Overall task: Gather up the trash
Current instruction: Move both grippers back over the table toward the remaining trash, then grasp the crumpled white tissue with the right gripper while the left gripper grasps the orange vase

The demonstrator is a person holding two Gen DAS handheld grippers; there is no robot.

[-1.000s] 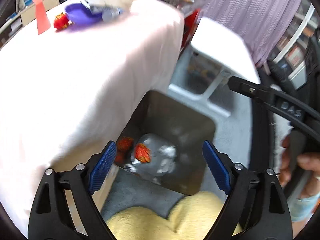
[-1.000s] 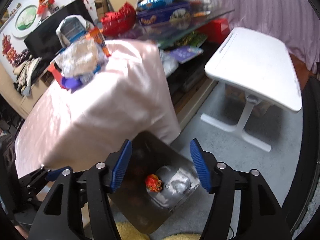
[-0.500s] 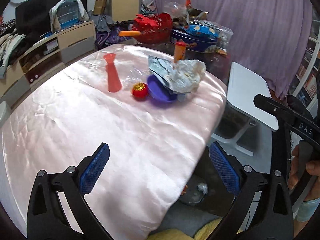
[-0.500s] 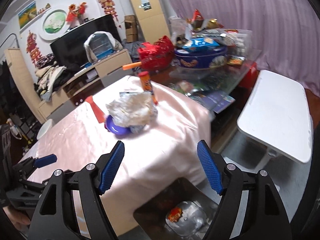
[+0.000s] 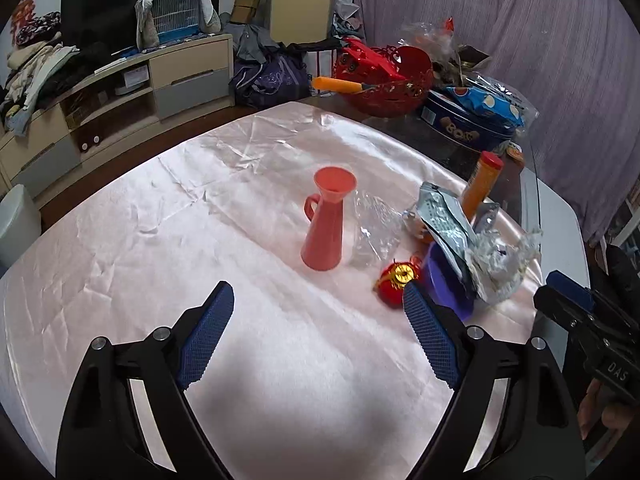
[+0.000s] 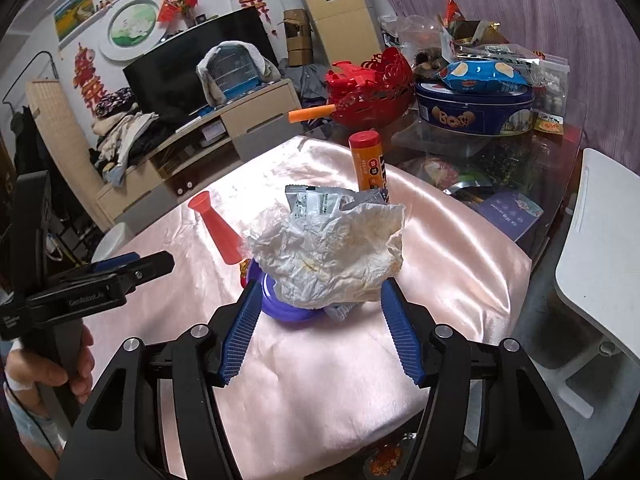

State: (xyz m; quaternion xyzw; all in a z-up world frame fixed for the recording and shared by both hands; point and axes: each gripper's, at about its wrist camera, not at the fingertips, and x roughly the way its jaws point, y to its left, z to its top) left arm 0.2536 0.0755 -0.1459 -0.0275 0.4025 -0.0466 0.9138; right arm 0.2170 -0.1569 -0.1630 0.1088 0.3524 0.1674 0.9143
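Both my grippers, L (image 5: 318,336) & R (image 6: 318,334), are empty, jaws closing. Crumpled wrapper (image 6: 328,256) sits on purple bowl (image 6: 280,308) atop pink tablecloth (image 5: 160,240), hiding bowl's contents; bin cut off at R view's btm edge.

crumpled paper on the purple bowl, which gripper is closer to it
Right. The right gripper sits just in front of the crumpled paper, jaws closing but empty. The left gripper is off to its side, nearer the pink vase.
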